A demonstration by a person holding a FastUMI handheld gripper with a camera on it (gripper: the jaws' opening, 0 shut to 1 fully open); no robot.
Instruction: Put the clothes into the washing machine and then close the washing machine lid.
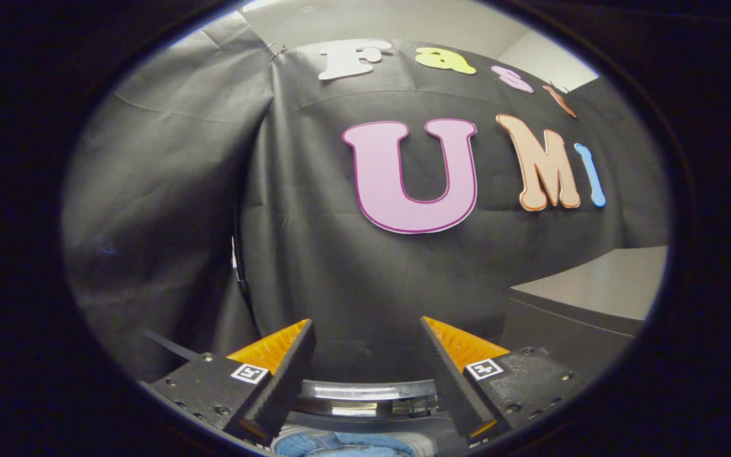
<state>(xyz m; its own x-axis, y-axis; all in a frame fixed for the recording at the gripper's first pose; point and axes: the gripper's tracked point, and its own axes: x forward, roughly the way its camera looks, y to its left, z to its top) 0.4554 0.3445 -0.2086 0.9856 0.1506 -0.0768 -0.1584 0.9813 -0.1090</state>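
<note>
From the gripper view, the gripper was up high with its fingers spread apart, nothing between them. Low and near, between the finger bases, lay the washing machine's round rim, with blue clothes just below it. Far right stood a grey counter against the black cloth wall.

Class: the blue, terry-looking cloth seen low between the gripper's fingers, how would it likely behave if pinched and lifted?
The blue terry-looking cloth looks soft and bunched, so it would probably droop and hang floppy. Its fuzzy surface suggests good grip, unlikely to slip. The gripper stands open, its fingers apart and touching nothing, above the curved shiny metal rim.
</note>
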